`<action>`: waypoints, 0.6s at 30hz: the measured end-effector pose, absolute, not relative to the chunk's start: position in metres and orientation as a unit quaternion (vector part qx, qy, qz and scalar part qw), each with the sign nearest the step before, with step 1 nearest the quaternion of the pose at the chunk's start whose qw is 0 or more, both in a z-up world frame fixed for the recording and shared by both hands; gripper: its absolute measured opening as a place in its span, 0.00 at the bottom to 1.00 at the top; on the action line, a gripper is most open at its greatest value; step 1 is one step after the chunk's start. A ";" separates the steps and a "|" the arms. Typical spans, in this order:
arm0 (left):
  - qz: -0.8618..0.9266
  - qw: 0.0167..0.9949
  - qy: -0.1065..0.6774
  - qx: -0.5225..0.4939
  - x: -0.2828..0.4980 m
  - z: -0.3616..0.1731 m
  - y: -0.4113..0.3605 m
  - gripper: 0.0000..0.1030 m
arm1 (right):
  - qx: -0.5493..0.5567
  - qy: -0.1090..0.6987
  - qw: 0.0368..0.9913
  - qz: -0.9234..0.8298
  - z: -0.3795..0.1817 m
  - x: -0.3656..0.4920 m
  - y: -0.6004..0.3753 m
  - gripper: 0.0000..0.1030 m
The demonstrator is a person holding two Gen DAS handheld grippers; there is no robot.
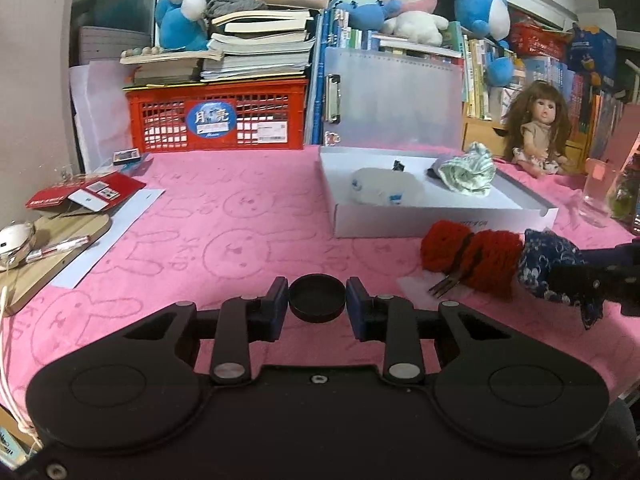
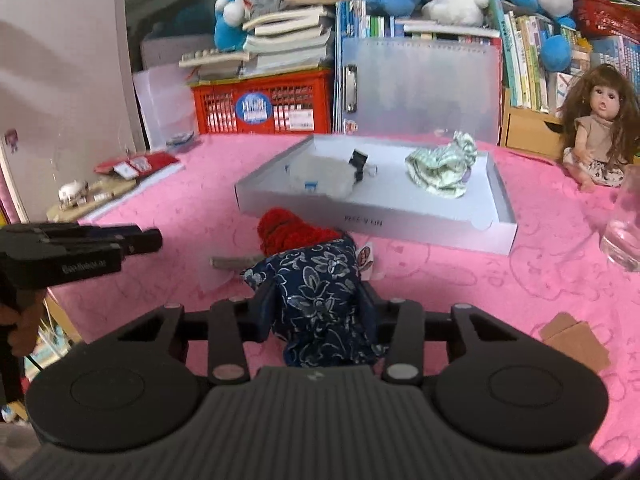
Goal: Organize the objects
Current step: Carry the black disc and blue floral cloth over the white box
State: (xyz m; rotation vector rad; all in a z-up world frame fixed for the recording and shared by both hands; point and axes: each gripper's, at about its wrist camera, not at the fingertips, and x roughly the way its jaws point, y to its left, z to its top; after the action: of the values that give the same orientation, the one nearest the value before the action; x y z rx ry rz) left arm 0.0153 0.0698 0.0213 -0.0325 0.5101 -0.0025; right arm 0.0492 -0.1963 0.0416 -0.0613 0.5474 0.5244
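My left gripper [image 1: 317,298] is shut on a round black cap [image 1: 317,298], held low over the pink cloth. My right gripper [image 2: 320,308] is shut on a dark blue floral pouch [image 2: 320,296]; it also shows in the left wrist view [image 1: 548,264]. A red yarn bundle [image 2: 288,232] lies just beyond the pouch, with a small fork [image 1: 444,286] beside it. A shallow white box [image 2: 496,236] behind holds a clear plastic bag [image 2: 320,176], a black binder clip [image 2: 358,160] and a green striped cloth [image 2: 440,164].
A doll [image 2: 600,128] sits at the back right next to a clear glass [image 2: 624,228]. A red crate [image 1: 216,120] with stacked books and plush toys line the back. Red cards [image 1: 84,194] and a wooden board [image 1: 52,248] lie at the left. Cardboard pieces [image 2: 576,340] lie at the right.
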 end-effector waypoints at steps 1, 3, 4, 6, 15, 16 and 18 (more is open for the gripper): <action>-0.004 0.968 0.251 -0.017 0.016 0.023 0.068 0.29 | -0.025 0.264 0.930 0.256 0.044 0.049 -0.198 0.45; -0.010 0.969 0.247 -0.016 0.018 0.026 0.065 0.29 | -0.021 0.259 0.932 0.254 0.048 0.050 -0.201 0.45; -0.011 0.969 0.245 -0.016 0.019 0.027 0.064 0.29 | -0.018 0.259 0.932 0.254 0.049 0.052 -0.202 0.45; -0.016 0.970 0.242 -0.015 0.021 0.030 0.062 0.29 | 0.001 0.262 0.931 0.253 0.050 0.055 -0.207 0.45; -0.037 0.972 0.230 -0.009 0.032 0.040 0.049 0.29 | 0.011 0.254 0.946 0.200 0.051 0.064 -0.219 0.45; -0.040 0.972 0.230 -0.009 0.034 0.041 0.048 0.29 | 0.011 0.254 0.947 0.195 0.052 0.065 -0.220 0.45; -0.048 0.971 0.232 -0.013 0.041 0.044 0.045 0.29 | 0.015 0.253 0.949 0.187 0.053 0.069 -0.223 0.45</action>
State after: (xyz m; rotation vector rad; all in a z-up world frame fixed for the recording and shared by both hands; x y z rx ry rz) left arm 0.0408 0.0454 0.0439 -0.0261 0.4690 -0.0970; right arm 0.0693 -0.2227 0.0535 0.0296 0.5151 0.3797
